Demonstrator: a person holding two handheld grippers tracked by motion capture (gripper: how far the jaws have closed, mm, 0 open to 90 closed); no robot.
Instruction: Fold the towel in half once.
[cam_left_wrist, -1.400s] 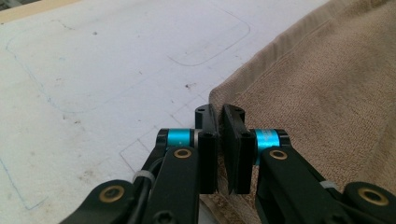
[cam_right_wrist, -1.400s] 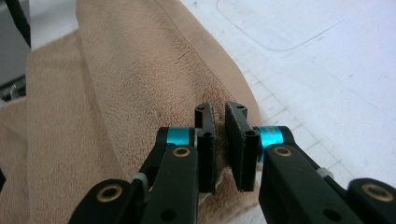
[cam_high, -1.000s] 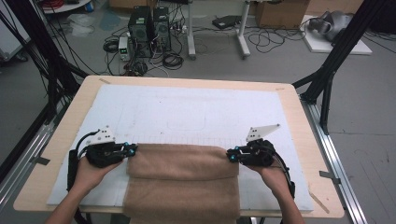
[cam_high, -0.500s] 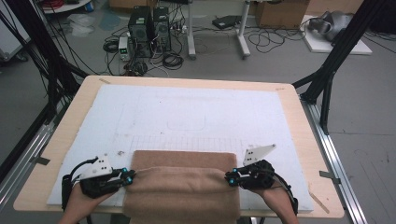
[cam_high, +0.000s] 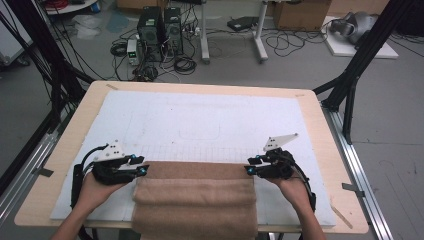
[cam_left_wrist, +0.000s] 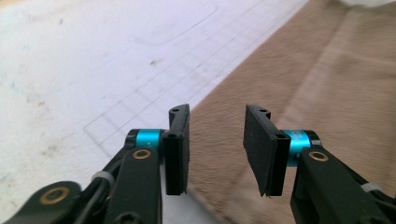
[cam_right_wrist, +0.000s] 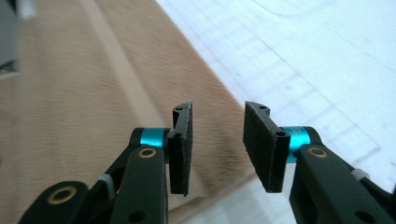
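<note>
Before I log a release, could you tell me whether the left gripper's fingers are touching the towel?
Apart: in the left gripper view, the fingers stand open, and the towel lies beyond the gap, unclamped.

I see a wooden table on grey floor. Beyond its far edge: two computer towers, tangled cables, a desk leg. Black frame struts flank it.

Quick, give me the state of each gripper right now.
Left gripper: open, jaws just opened, nothing between the pads, over the brown towel.
Right gripper: open, jaws just opened, holding nothing.
</note>
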